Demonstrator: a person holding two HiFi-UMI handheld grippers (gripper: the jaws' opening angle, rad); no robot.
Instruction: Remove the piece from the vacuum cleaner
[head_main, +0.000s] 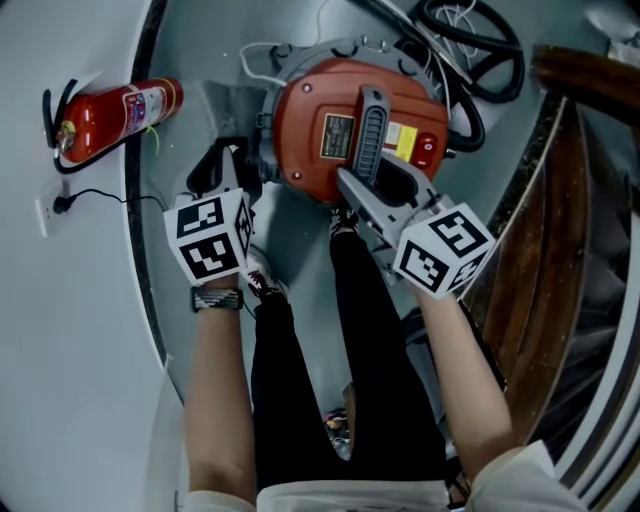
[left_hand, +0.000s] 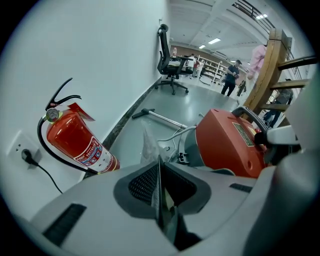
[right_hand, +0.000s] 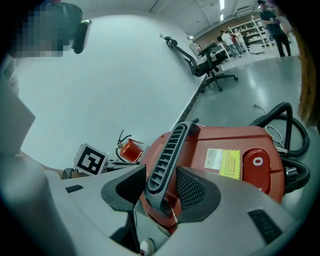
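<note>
1. While the left gripper (left_hand: 159, 175) stands nearly closed, its pads pinch only the thin edge of a translucent plastic piece (left_hand: 148, 142). That hold looks narrow, so a sharp tug could slide the slick film out from between the pads or tear it.
2. The plastic piece rises just ahead of the left jaws, with the red vacuum cleaner (left_hand: 227, 145) to their right. How it is fastened to the canister cannot be made out. If it is caught there, pulling would likely drag the machine instead of freeing the piece.
3. The right gripper (right_hand: 161, 182) is clamped on the grey carry handle (right_hand: 167, 150), with a pad against each side near the handle's lower end. This appears to steady the canister. If the handle slips through the pads, the vacuum could tip toward the left gripper.
4. A white cable (left_hand: 172, 134) curls just beyond the left jaws and could snag the film as it comes away.
5. A fire extinguisher (left_hand: 75, 142) lies to the left of the left gripper by the wall, and a wide outward pull risks knocking it.
</note>
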